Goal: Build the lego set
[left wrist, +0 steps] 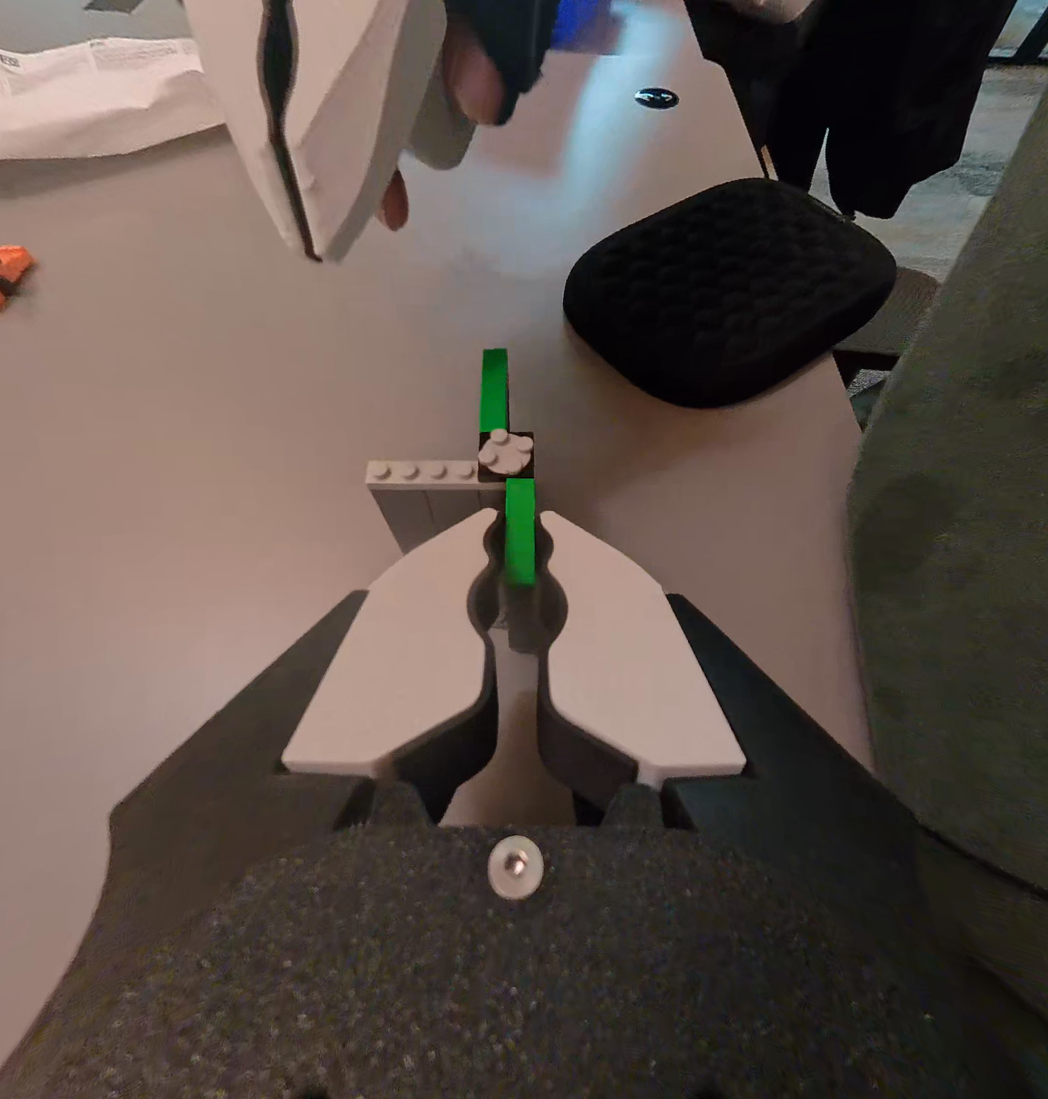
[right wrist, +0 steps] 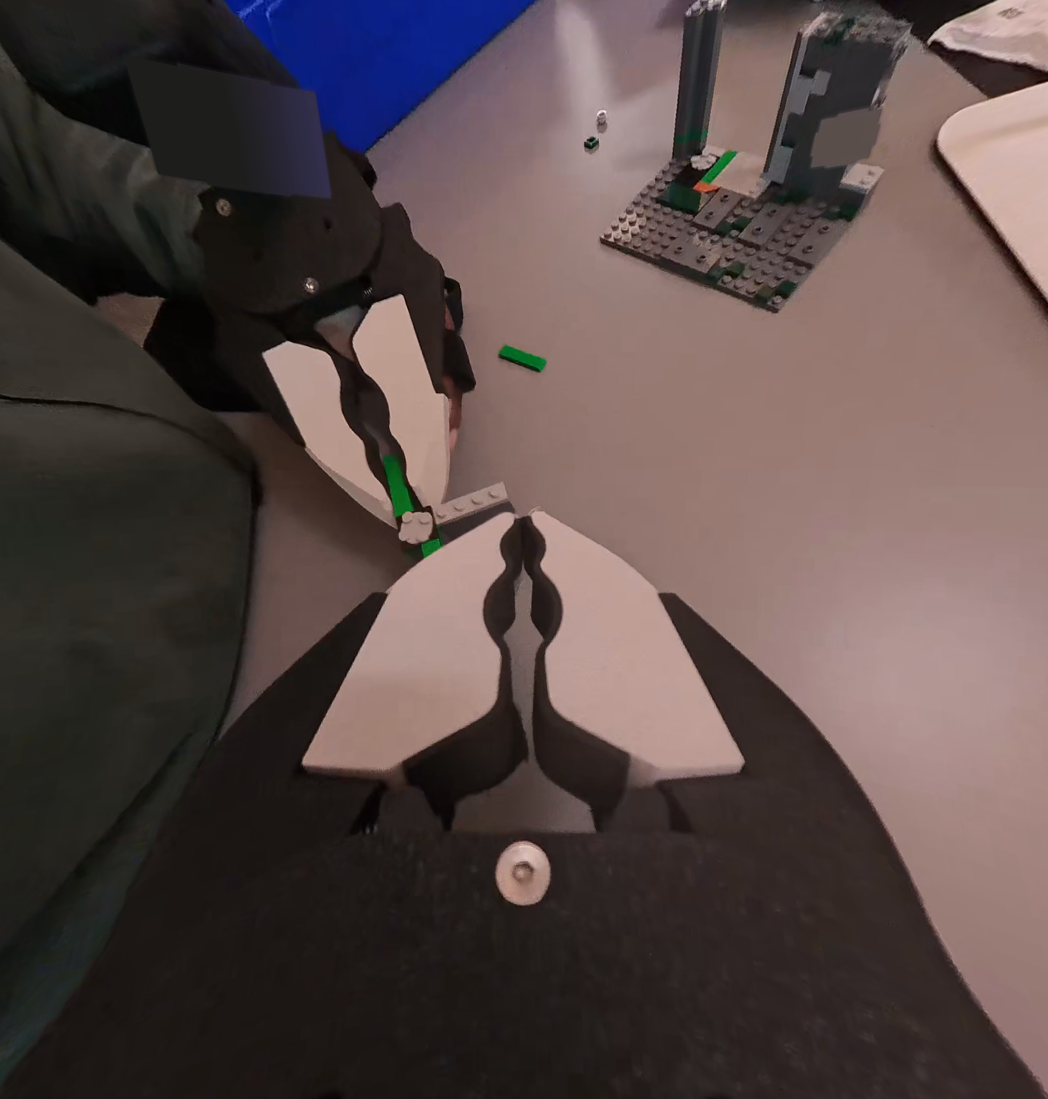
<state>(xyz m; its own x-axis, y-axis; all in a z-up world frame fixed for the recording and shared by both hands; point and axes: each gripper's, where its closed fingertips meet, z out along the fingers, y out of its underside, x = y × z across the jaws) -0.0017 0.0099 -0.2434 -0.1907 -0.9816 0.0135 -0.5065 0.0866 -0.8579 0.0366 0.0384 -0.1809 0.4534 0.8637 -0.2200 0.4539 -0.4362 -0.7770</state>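
Left gripper (left wrist: 512, 523), right gripper (right wrist: 524, 520): white curved fingers (left wrist: 414, 648), wavy black inner pads, black textured body, silver centre screw (left wrist: 515, 865). Dark olive sleeve (right wrist: 93, 535).

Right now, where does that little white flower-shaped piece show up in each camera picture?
Left wrist view: the white flower piece sits at centre, just beyond the left gripper.
Right wrist view: left of centre, off the right gripper.
Shared landmark: the green strip under the flower.
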